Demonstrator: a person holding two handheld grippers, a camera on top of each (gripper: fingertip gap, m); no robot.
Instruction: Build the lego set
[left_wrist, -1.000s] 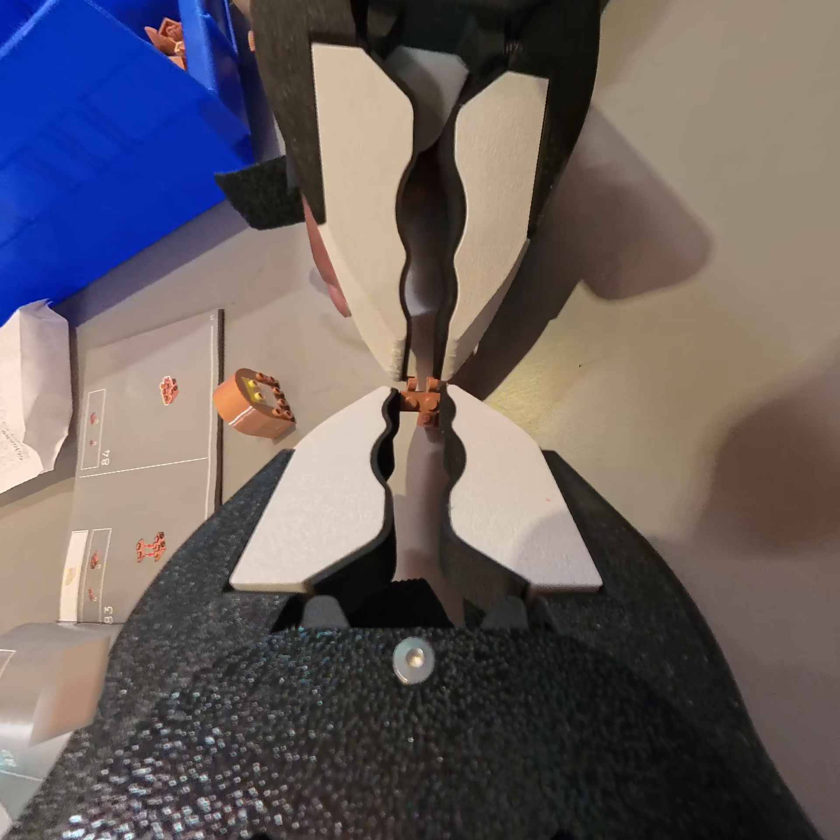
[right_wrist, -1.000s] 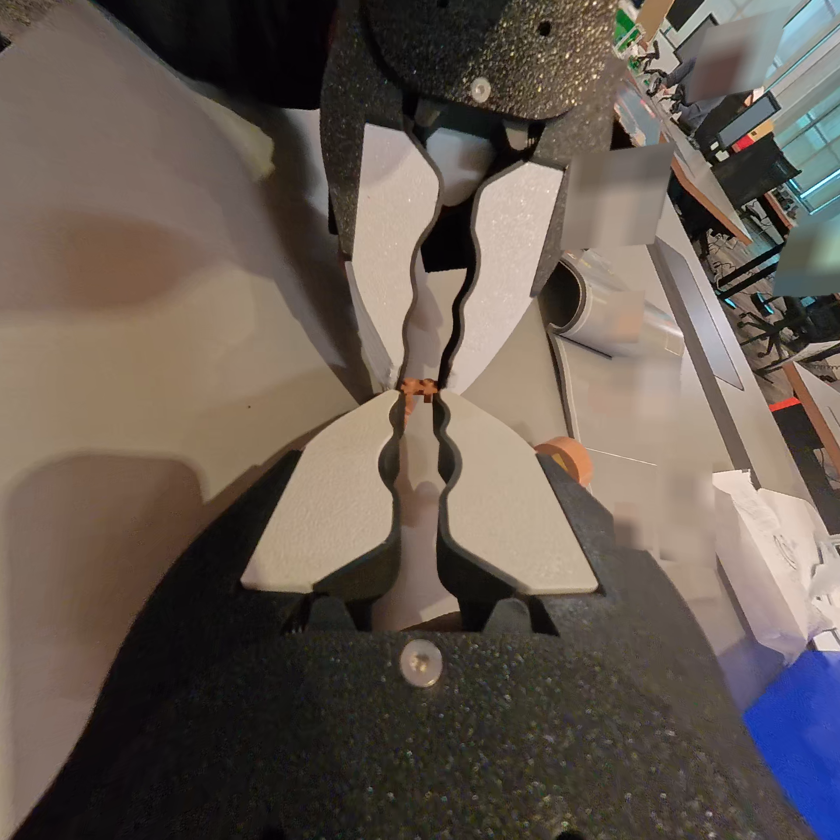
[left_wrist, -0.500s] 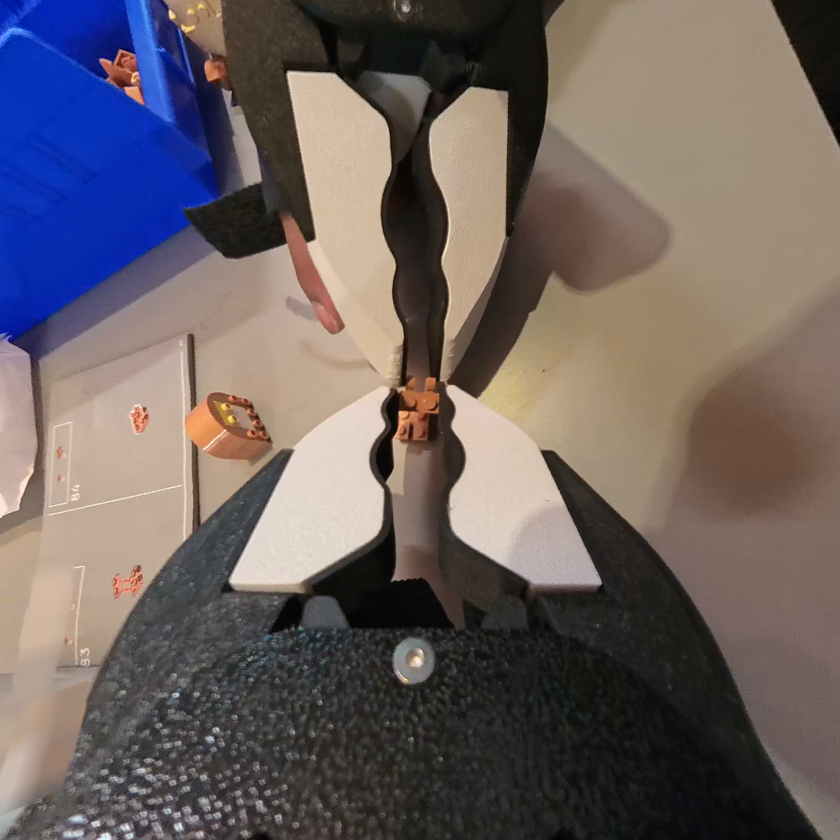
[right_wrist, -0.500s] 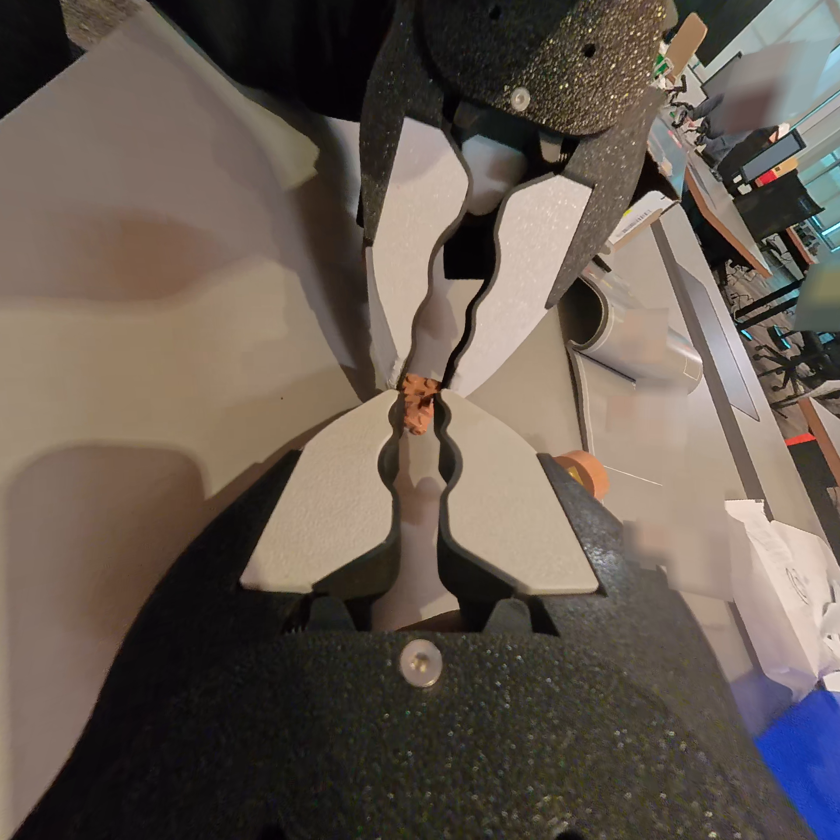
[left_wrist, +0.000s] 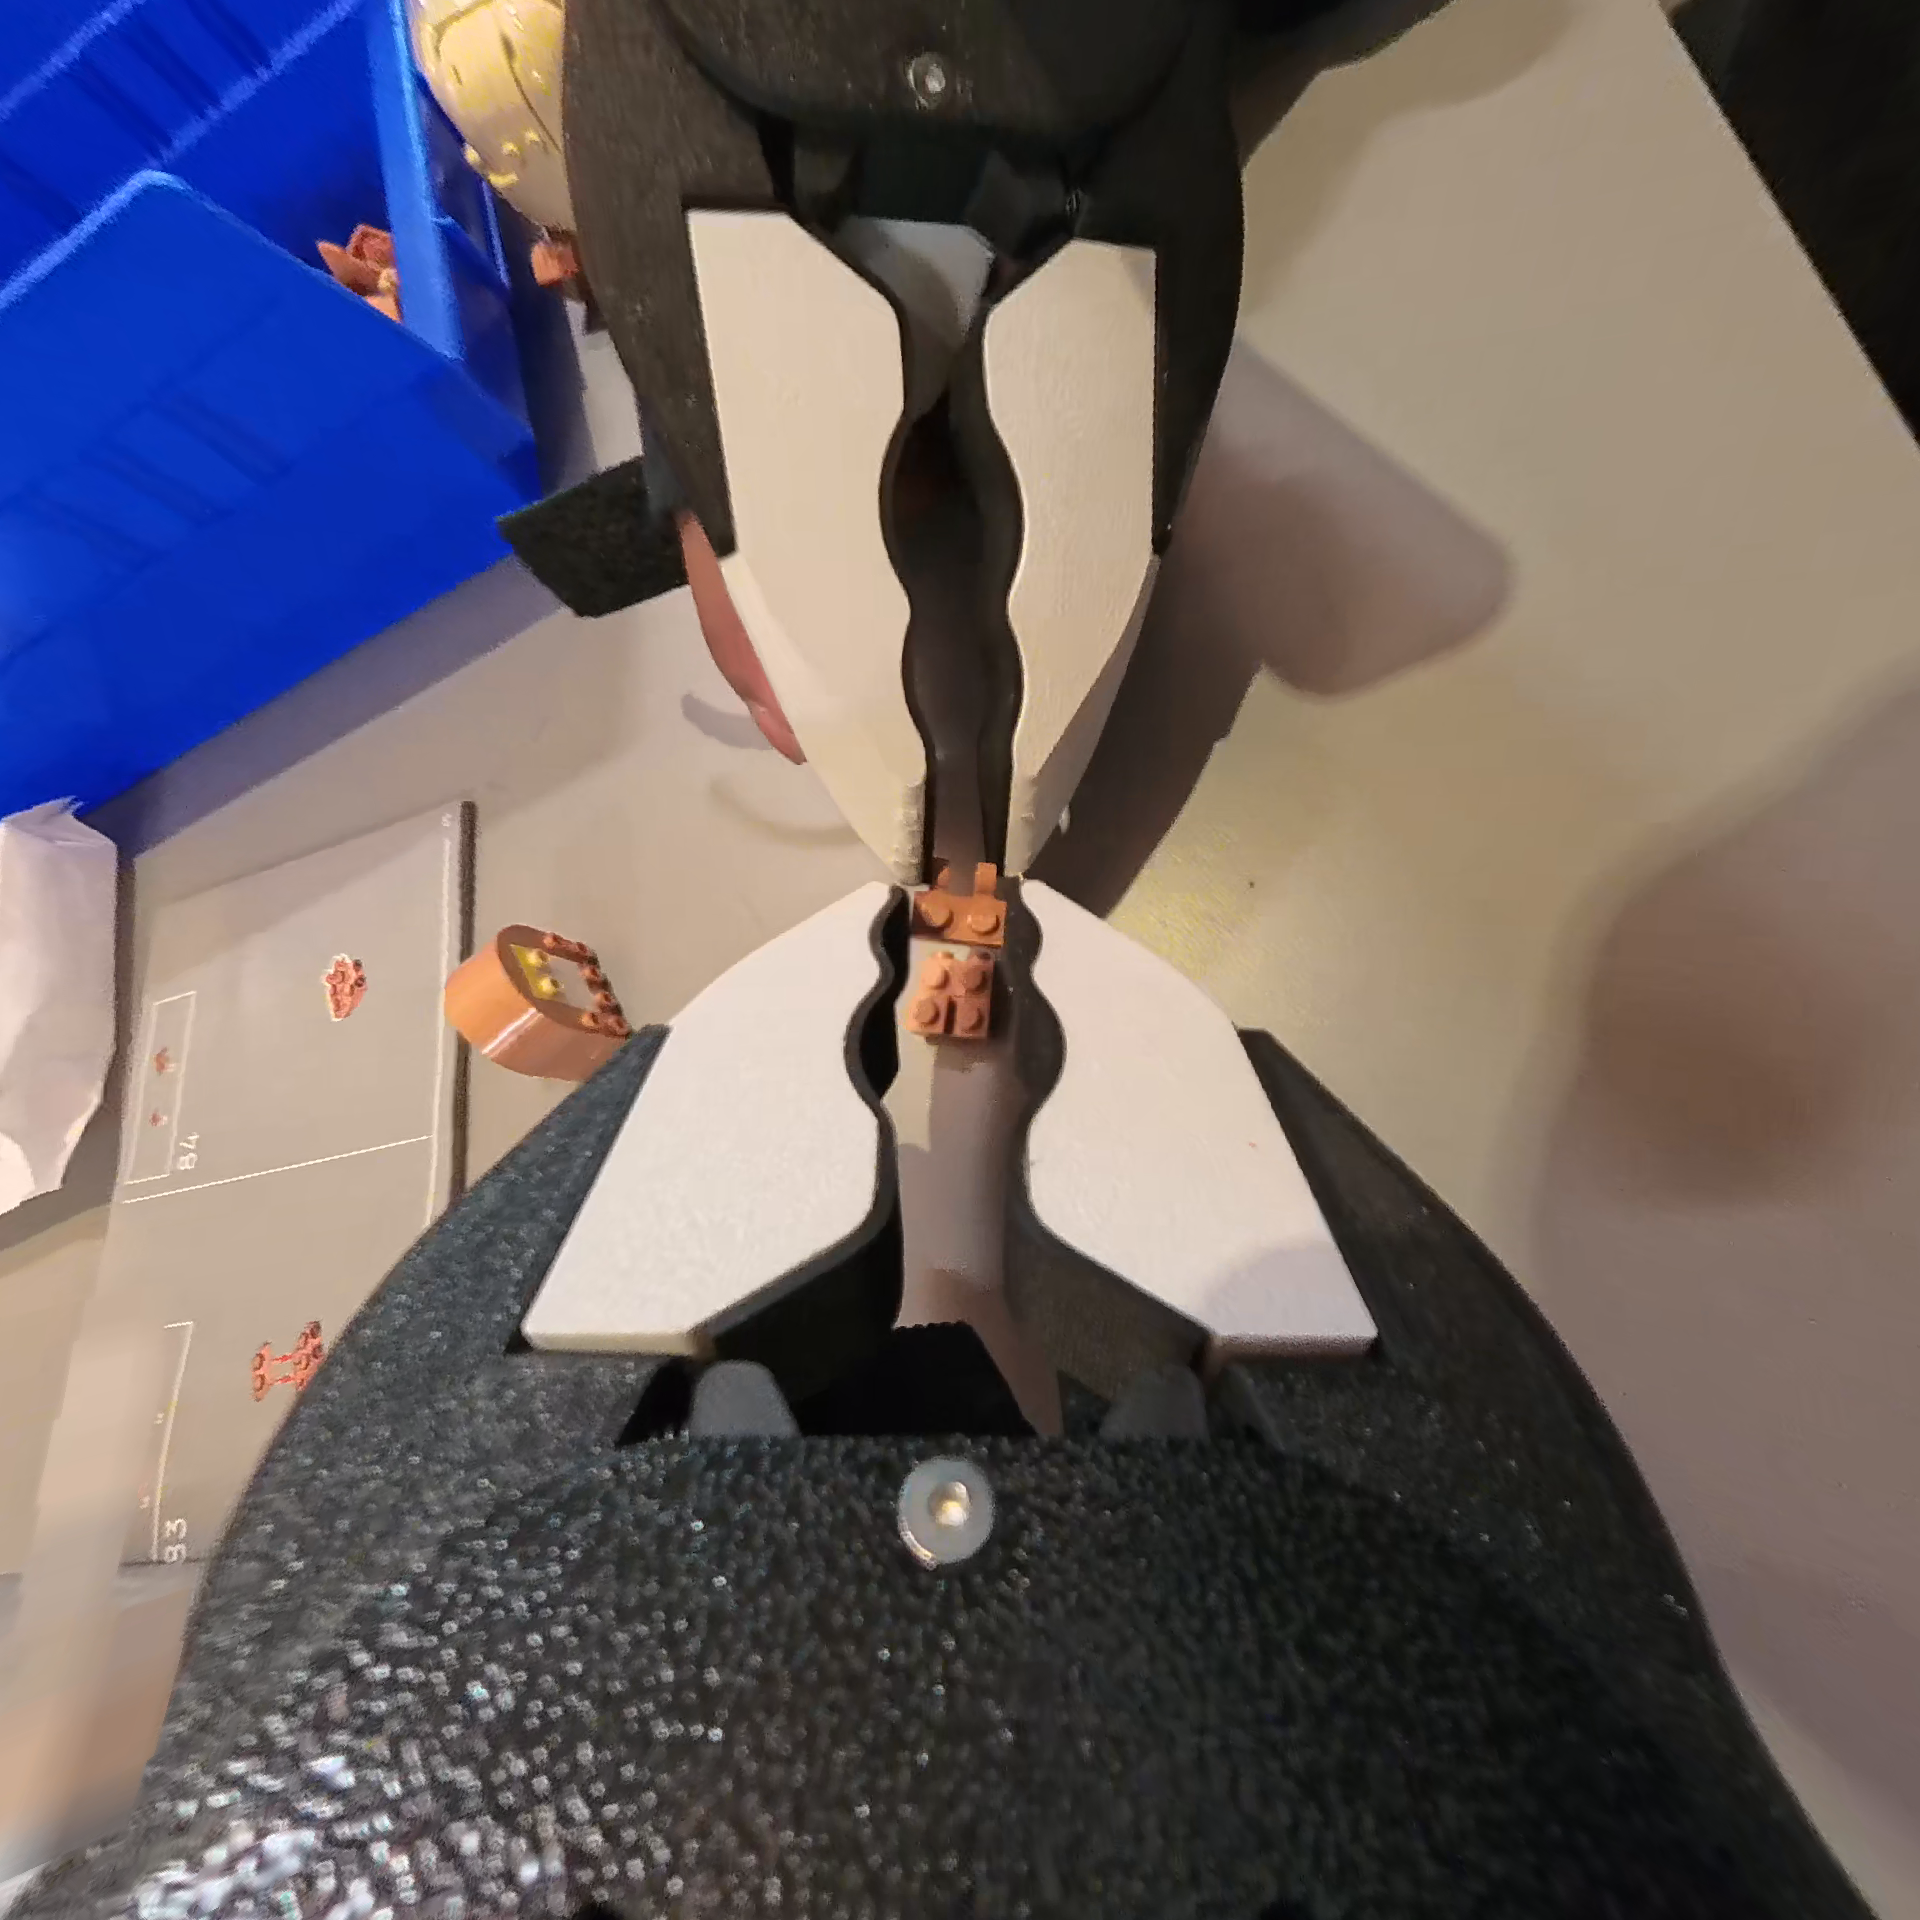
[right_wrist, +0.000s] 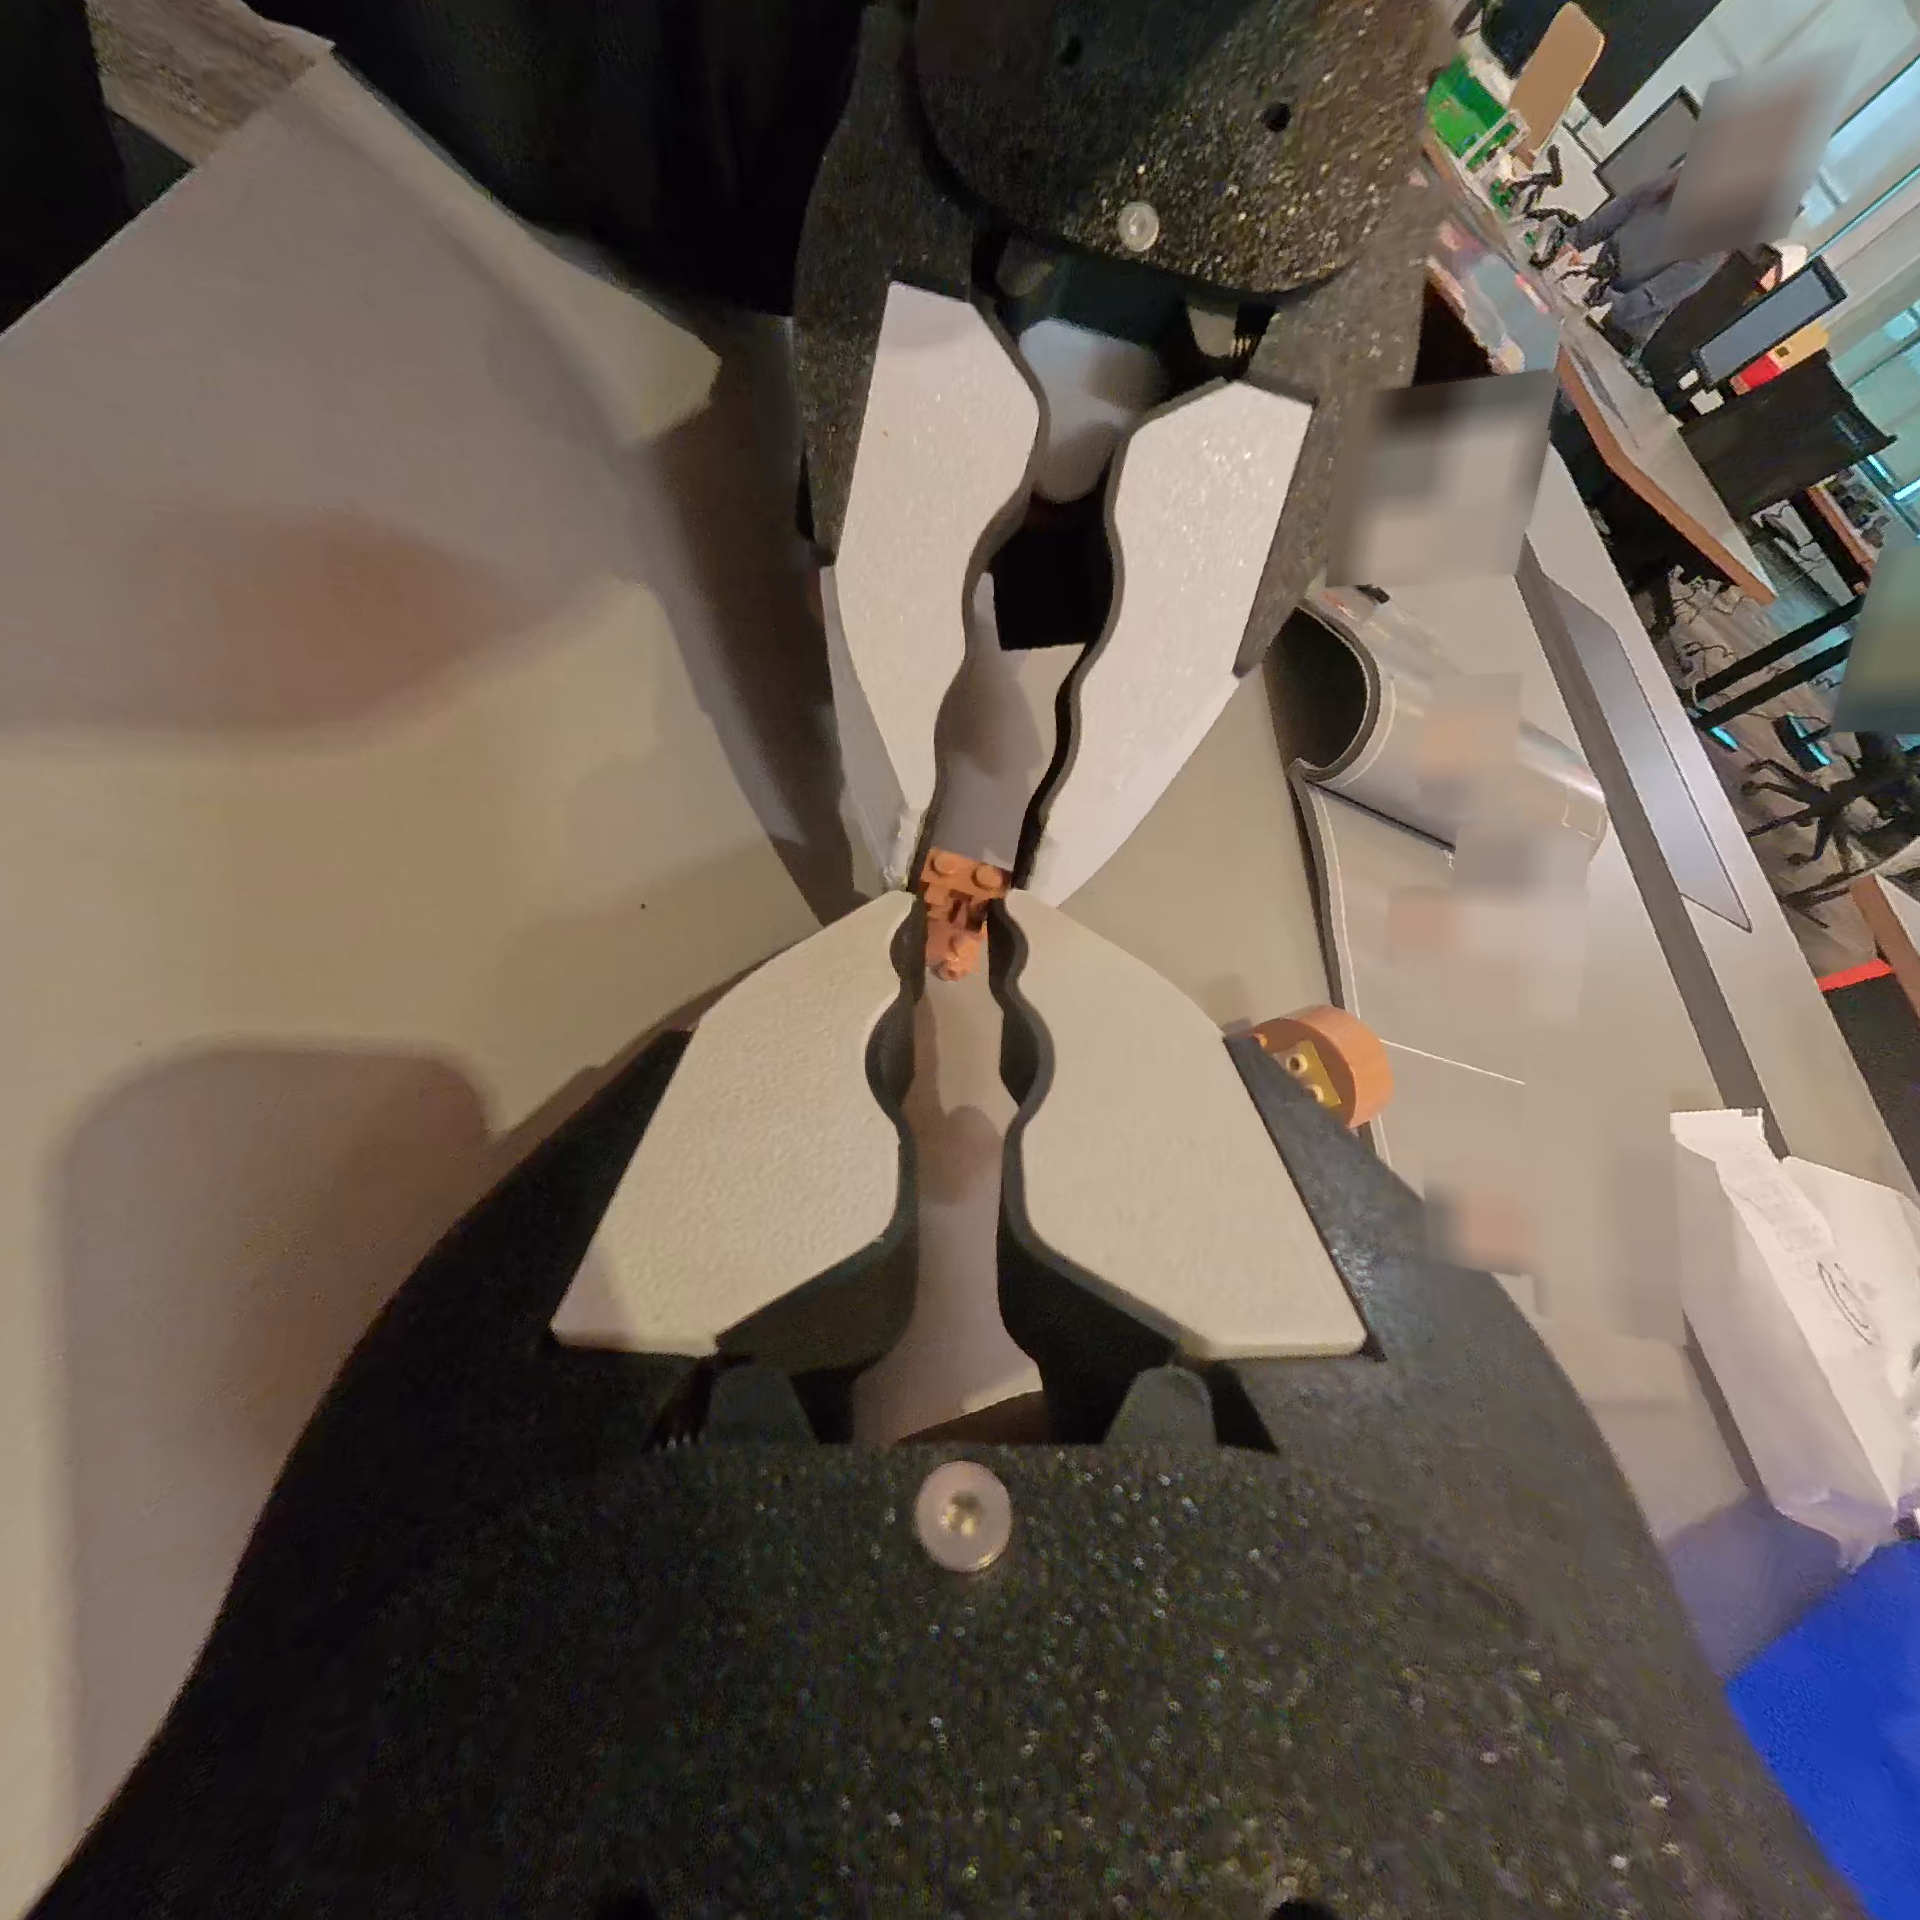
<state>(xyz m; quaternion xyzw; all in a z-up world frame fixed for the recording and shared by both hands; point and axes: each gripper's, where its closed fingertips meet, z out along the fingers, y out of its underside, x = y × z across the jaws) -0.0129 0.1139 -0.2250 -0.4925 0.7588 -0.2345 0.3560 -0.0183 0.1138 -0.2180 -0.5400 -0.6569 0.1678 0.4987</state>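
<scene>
The left gripper (left_wrist: 961, 914) and right gripper (right_wrist: 961, 914) meet tip to tip above the bench (left_wrist: 1455, 935), each with jaws narrowed onto a small brown studded brick piece (left_wrist: 958, 916). Which piece belongs to which gripper is hard to make out. A blue bin (left_wrist: 208, 416) crowds the bench's far left edge, and a rounded brown block (left_wrist: 525, 1003) sits near it. The bench is open to the right.

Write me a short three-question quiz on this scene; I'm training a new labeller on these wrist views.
1. True or false: the left tongs and right tongs meet tip to tip.
2. What colour are the small studded pieces between the tips? A green, B brown, C white.
3. Fill in: the rounded brown block lies on the table; the bin in the left wrist view's upper left is ____.
Key: 1 true; 2 B; 3 blue.
</scene>
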